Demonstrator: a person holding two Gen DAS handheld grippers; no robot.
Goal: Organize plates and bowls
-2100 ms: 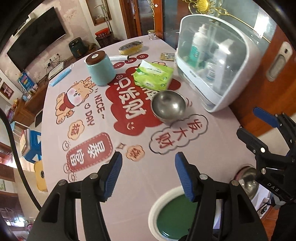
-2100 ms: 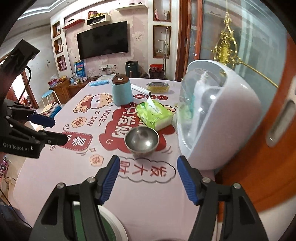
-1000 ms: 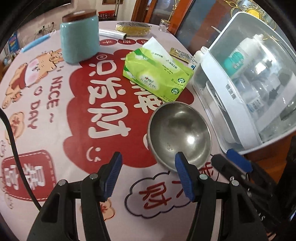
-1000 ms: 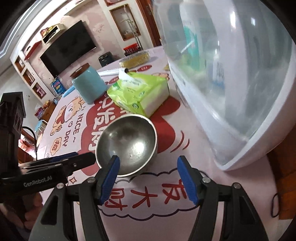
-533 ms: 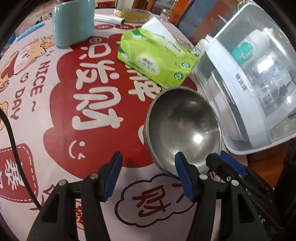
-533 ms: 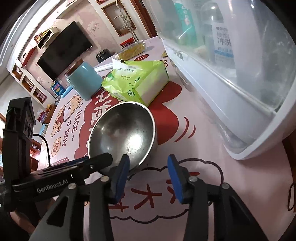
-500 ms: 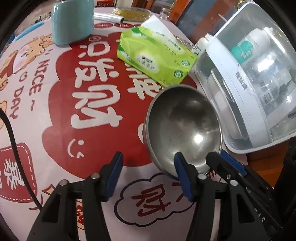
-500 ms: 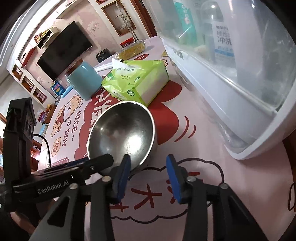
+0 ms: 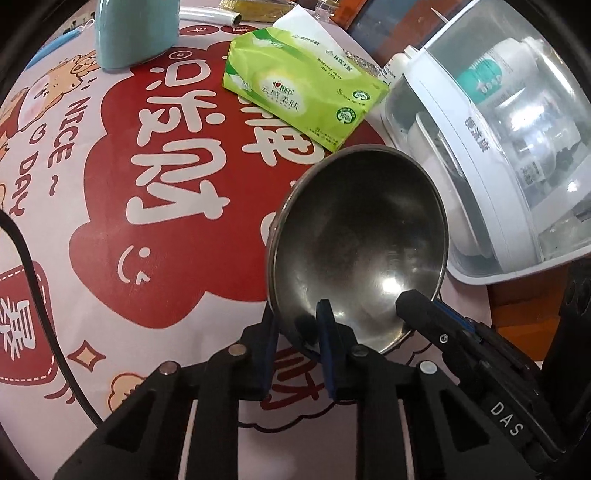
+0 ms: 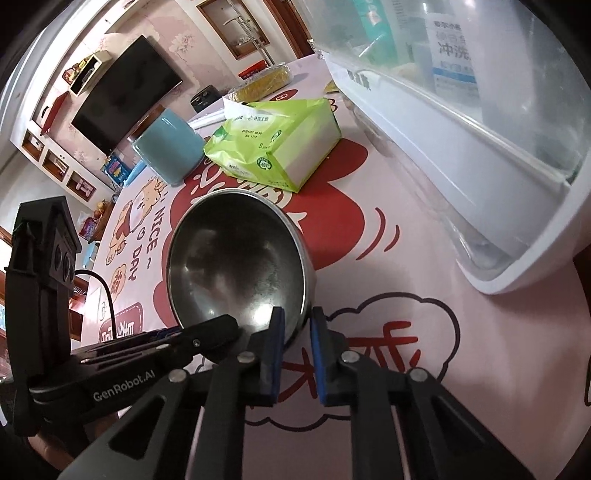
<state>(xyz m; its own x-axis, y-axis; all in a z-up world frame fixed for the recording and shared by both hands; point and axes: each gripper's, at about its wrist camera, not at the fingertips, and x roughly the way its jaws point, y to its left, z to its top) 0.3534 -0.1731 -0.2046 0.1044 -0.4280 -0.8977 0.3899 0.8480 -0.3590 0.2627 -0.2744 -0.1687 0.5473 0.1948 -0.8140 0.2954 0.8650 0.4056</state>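
The round stainless-steel bowl (image 9: 358, 240) stood on the table (image 9: 207, 332), on a pink cloth printed with red shapes and white characters, just in front of both tools. In the left wrist view the left tool (image 9: 295, 332) was closed on the bowl's near rim: one blue pad (image 9: 325, 325) lay inside the bowl against its wall and the other sat outside it, with the thin steel edge pinched between them. The right tool (image 9: 424, 314) came in from the right of that view, its black tip resting over the rim a little further round the near edge.

In the right wrist view the right tool (image 10: 295, 332) was likewise closed on the near rim of the bowl (image 10: 236, 258), one blue pad inside and one outside, the jaws nearly together with only the rim between them. The left tool (image 10: 207, 332) reached in from the left and gripped the same near edge just beside it. So both tools held one side of the bowl, close to each other.

Beyond the bowl lay a green pack of tissues (image 9: 299, 88), near it but apart. A pale blue cylindrical canister (image 9: 136, 33) stood further back on the left. A white storage box with a clear domed cover (image 9: 491, 147) stood just to the bowl's right.
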